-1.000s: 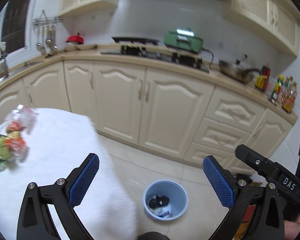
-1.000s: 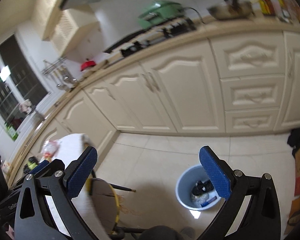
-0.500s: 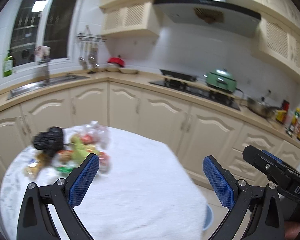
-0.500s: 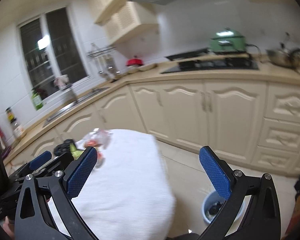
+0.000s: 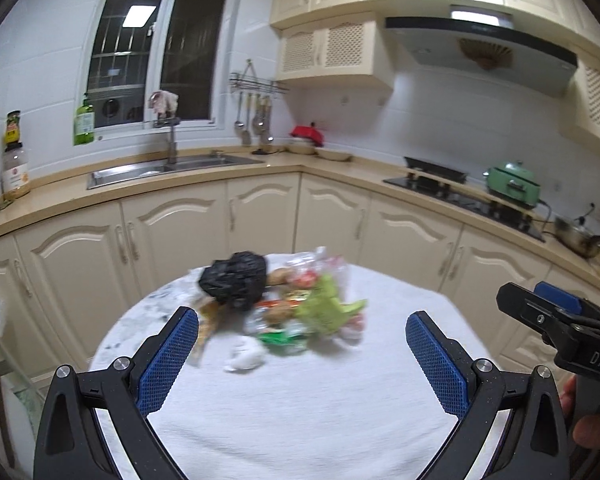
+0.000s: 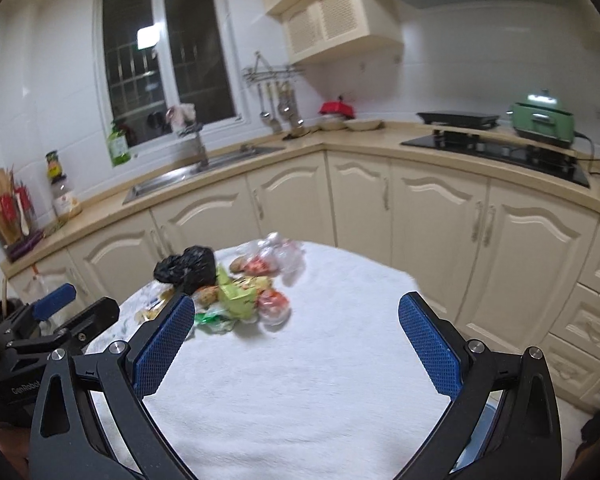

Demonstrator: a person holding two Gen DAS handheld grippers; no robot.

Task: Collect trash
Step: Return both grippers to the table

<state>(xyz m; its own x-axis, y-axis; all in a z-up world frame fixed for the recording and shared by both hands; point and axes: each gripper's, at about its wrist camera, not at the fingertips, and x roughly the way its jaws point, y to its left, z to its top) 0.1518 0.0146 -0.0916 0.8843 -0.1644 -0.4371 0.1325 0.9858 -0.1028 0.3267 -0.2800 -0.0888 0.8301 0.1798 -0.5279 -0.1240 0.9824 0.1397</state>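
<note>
A pile of trash [image 5: 288,304] lies at the far side of a round table with a white cloth [image 5: 300,408]. It holds a crumpled black bag [image 5: 234,280], a green wrapper [image 5: 324,308], clear plastic with red bits [image 5: 320,268] and a white crumpled scrap [image 5: 246,354]. The pile also shows in the right wrist view [image 6: 236,288]. My left gripper [image 5: 302,364] is open and empty, short of the pile. My right gripper [image 6: 296,352] is open and empty over the cloth, with the pile ahead to its left.
Cream kitchen cabinets [image 5: 260,220] curve behind the table, with a sink [image 5: 172,166], a hob [image 5: 460,196] and a green pot [image 5: 512,182] on the counter. A slice of the blue bin [image 6: 486,428] shows at the table's right edge in the right wrist view.
Both grippers have swung up and left from the floor and the blue bin to face the table. The trash pile has come from the left edge to the middle of both views.
</note>
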